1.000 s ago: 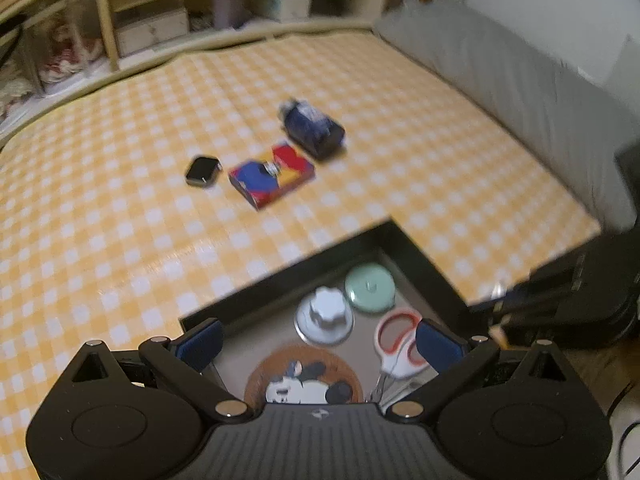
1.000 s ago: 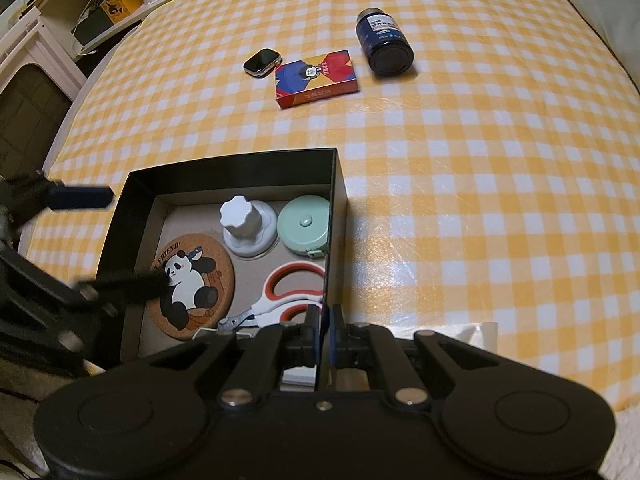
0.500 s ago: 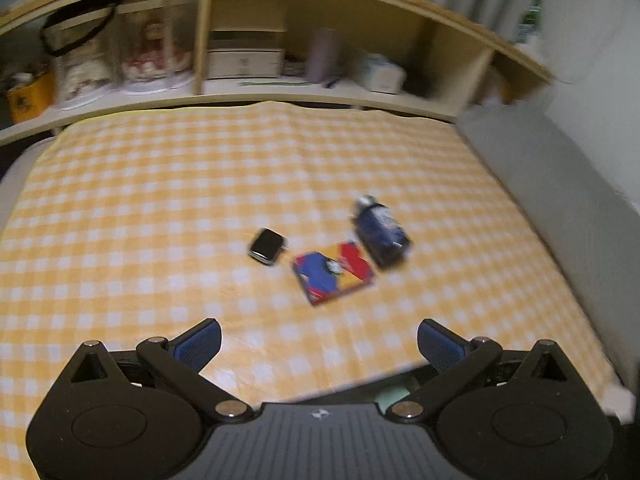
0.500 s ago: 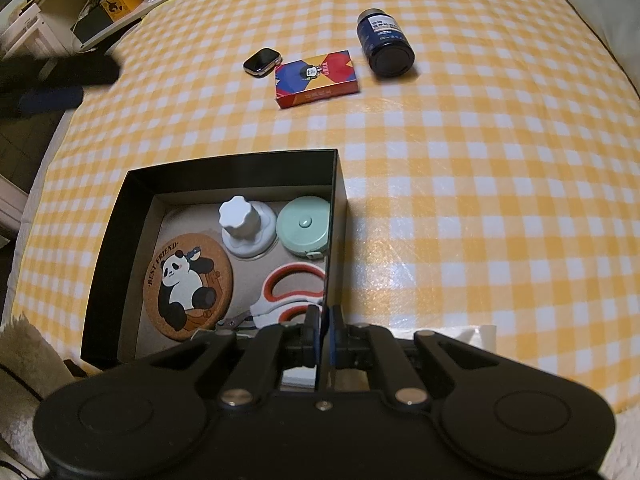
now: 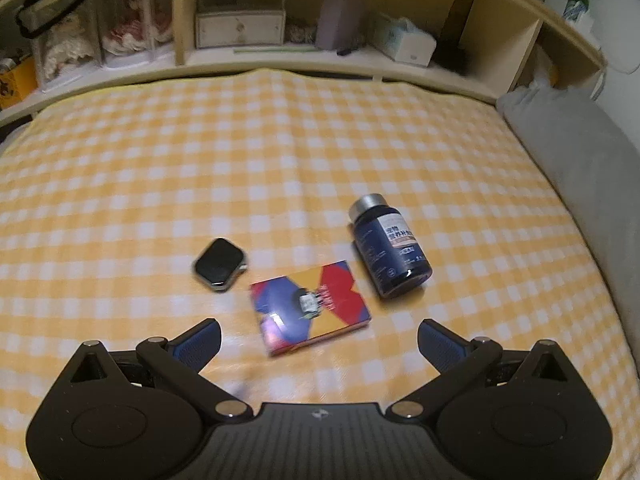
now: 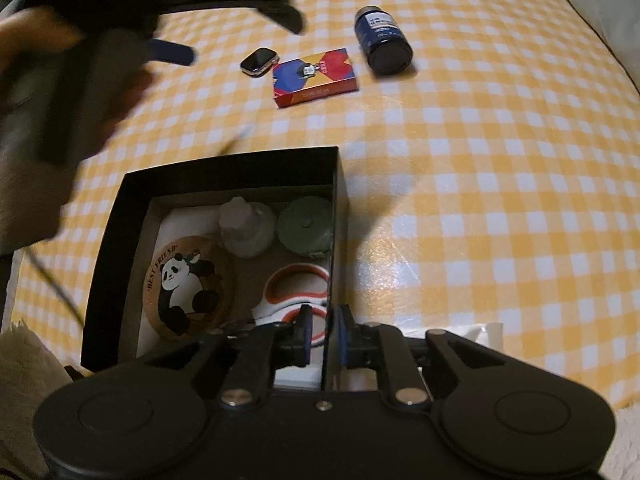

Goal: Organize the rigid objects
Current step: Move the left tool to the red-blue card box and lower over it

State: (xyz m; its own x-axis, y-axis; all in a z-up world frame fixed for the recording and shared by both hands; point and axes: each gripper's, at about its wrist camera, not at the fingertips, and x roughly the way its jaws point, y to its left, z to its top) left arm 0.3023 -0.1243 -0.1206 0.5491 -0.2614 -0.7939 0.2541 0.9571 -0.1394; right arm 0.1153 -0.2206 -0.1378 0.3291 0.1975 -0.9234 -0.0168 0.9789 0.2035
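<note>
Left claw [image 5: 318,334] spread wide, nothing between its blue pads, low in the left wrist view above the yellow-and-white checked cloth [image 5: 280,152]. Just beyond the gap and centred in it, a flat red, blue and yellow card pack [image 5: 310,306], lying face up and slightly skewed. Up and left of the pack, close but apart, a small black square-faced smartwatch body [image 5: 219,264]. To the pack's right, near it and not touching, a dark blue pill bottle with a silver cap [image 5: 390,246], on its side, cap toward the far end. Nothing between claw and pack. Along the top, a wooden shelf [image 5: 280,60] with a white tissue box [image 5: 408,42]; at right, a grey pillow [image 5: 580,152]. In the right wrist view, right claw [image 6: 323,320] nearly closed, pinched on the right wall of an open black cardboard box [image 6: 228,168], one finger inside, one outside. Inside the box: a round cork coaster with a panda [image 6: 188,288] at left, a white knobbed piece [image 6: 246,226] and a round pale green tape measure [image 6: 306,224] along the far side, orange-and-white scissor handles [image 6: 296,280] beside the claw. Beyond the box, toward the top, the same pack [image 6: 314,78], watch [image 6: 259,62] and bottle [image 6: 384,42]. Upper left, a blurred hand [image 6: 28,36] with the other device.
</note>
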